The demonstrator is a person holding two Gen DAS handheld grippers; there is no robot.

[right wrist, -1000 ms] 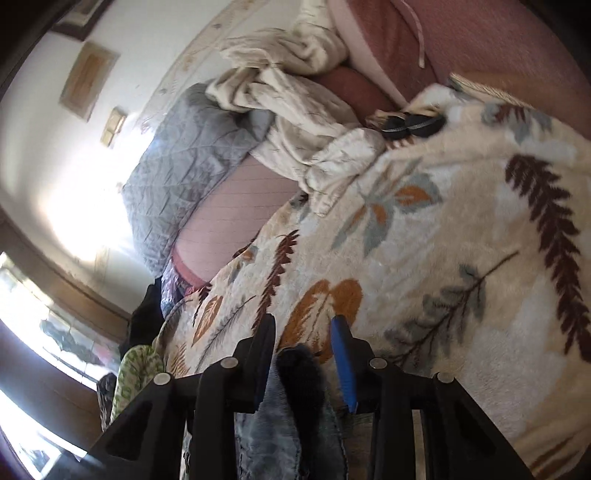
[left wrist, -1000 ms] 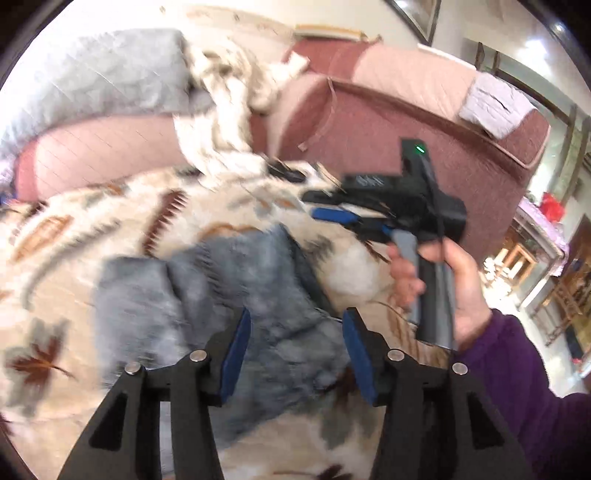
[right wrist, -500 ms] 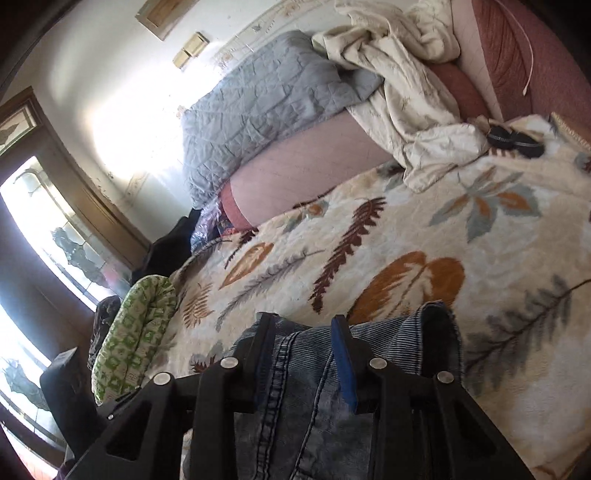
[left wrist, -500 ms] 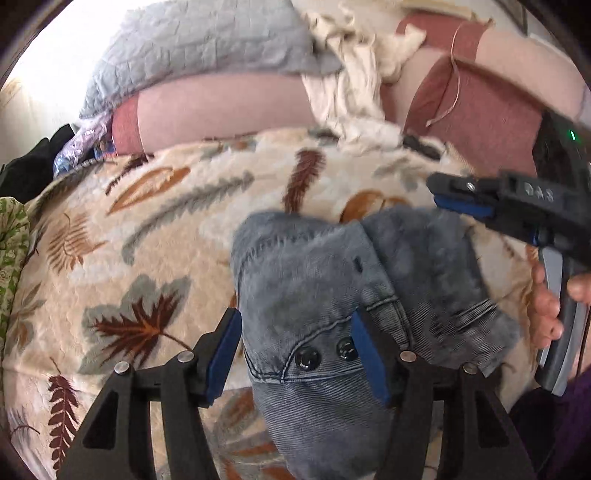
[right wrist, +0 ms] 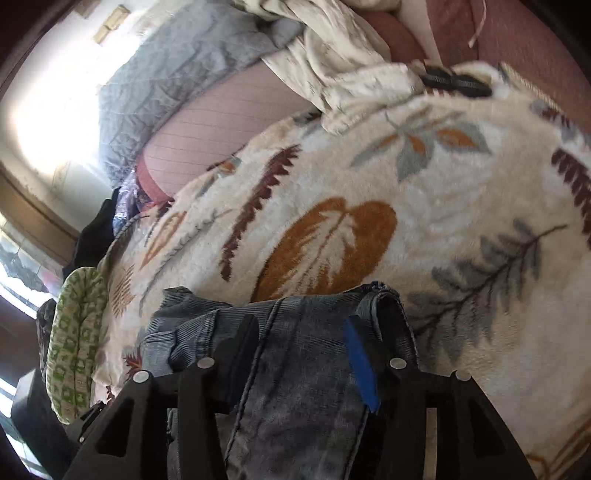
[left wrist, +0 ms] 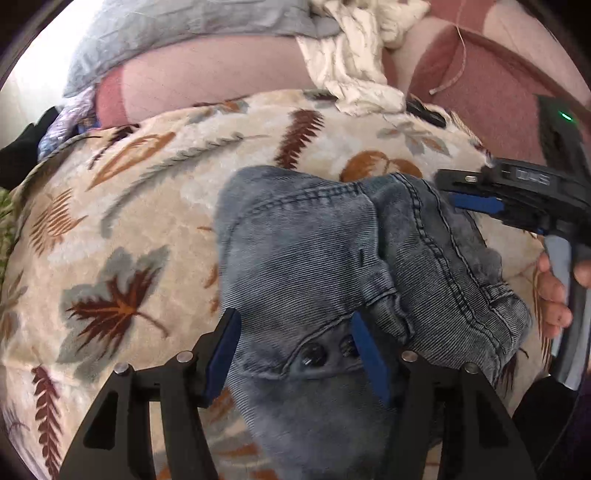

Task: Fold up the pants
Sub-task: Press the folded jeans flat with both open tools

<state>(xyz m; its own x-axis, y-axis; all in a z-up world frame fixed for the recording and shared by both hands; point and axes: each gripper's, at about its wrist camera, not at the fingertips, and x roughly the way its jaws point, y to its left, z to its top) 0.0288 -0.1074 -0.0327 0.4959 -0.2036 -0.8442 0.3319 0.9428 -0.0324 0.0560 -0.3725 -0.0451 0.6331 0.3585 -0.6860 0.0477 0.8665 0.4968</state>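
Where the left wrist view begins, the left gripper (left wrist: pixel 295 354) hangs with its blue-padded fingers (left wrist: pixel 221 354) spread apart, one on either side of the waistband of the blue denim jeans (left wrist: pixel 306 258); two dark buttons (left wrist: pixel 314 355) sit between them, and neither pad presses the cloth. The jeans lie in a folded heap on a cream fleece blanket (left wrist: pixel 147 206) printed with brown, orange and grey leaves, the legs doubled over so that a stitched hem faces away from the camera. To the right, the right gripper (left wrist: pixel 476 201) reaches in sideways above the far edge of the denim, held by the person's hand (left wrist: pixel 554 291); a green light (left wrist: pixel 564 116) glows on its body. Seen from the right wrist view, the right gripper (right wrist: pixel 299 354) also stands spread, its fingers straddling a seamed fold of the jeans (right wrist: pixel 295 369) without closing on it. Beyond the blanket (right wrist: pixel 424 184), a crumpled white sheet (left wrist: pixel 354 62) and a grey quilted cover (left wrist: pixel 177 26) rest against a pink and maroon sofa (left wrist: pixel 491 85). A small black object (right wrist: pixel 458 83) lies at the blanket's far edge.
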